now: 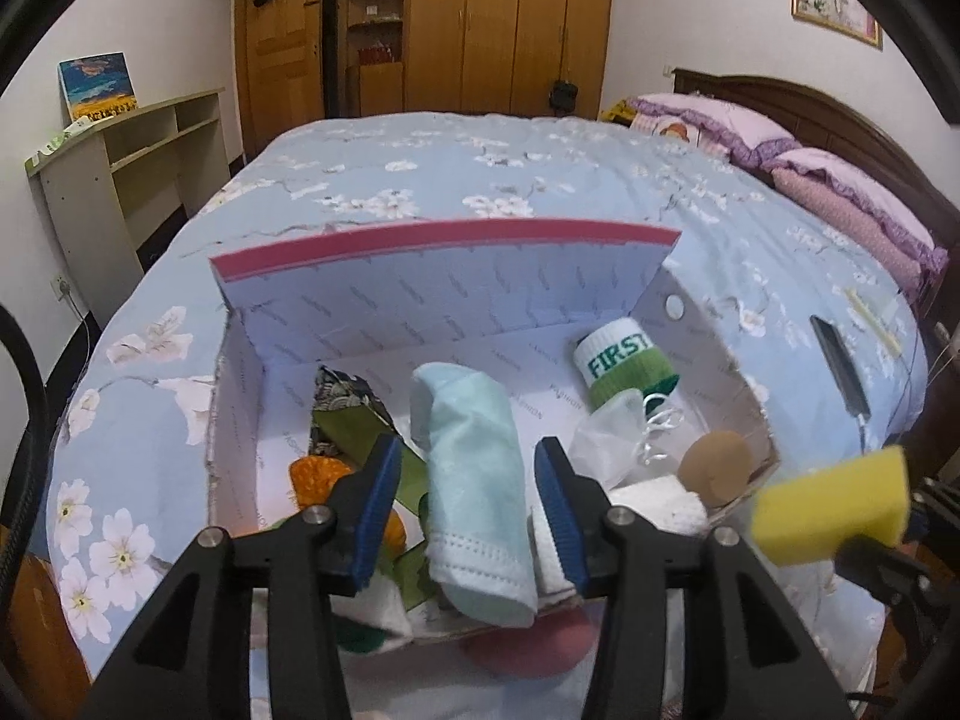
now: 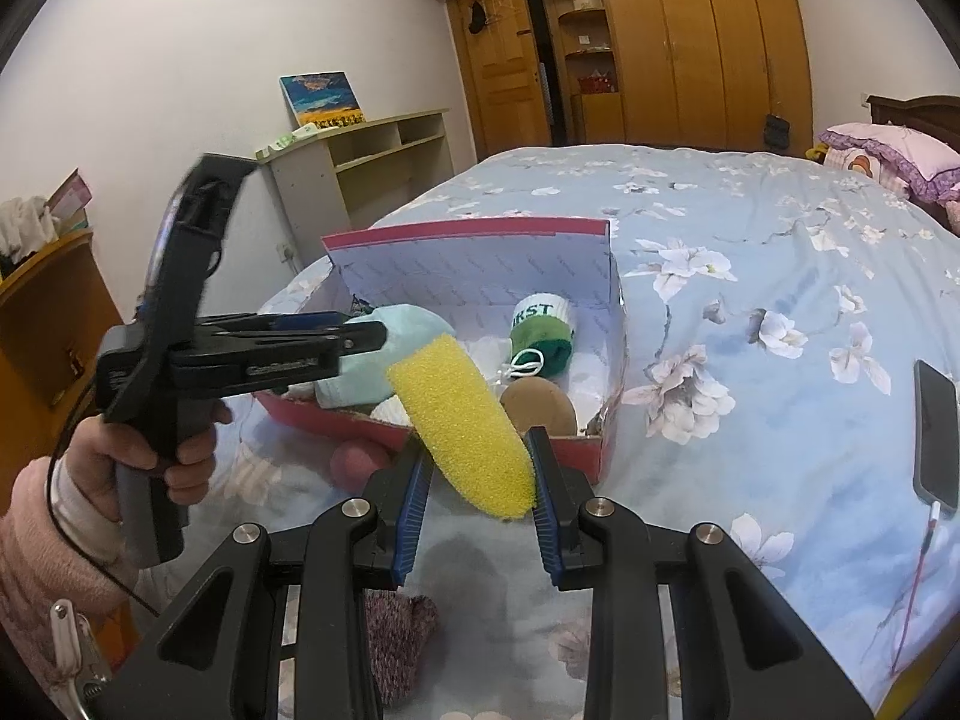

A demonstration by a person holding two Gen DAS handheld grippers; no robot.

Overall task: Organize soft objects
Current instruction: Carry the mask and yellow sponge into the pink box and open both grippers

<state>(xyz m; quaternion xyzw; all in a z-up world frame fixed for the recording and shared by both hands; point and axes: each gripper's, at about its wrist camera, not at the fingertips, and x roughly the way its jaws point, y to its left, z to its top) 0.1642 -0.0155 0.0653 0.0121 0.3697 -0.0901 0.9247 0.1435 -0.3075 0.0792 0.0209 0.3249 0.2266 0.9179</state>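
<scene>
A red shoebox (image 1: 444, 294) with a white inside lies open on the bed. A light blue towel (image 1: 474, 480) hangs over its near wall, and my left gripper (image 1: 468, 456) is open around it, a small gap on each side between pads and cloth. In the right wrist view that left gripper (image 2: 372, 330) shows from the side above the box (image 2: 588, 456), held by a hand in a pink sleeve. My right gripper (image 2: 480, 450) is shut on a yellow sponge (image 2: 462, 420), just in front of the box. The sponge (image 1: 831, 504) also shows at the right edge of the left wrist view.
In the box lie a green-and-white sock (image 1: 618, 366), a brown round puff (image 1: 717, 468), a clear bag (image 1: 606, 438) and patterned cloth (image 1: 348, 408). A pink round pad (image 2: 360, 462) and a knitted piece (image 2: 399, 642) lie before it. A phone (image 2: 936, 432) charges at the right.
</scene>
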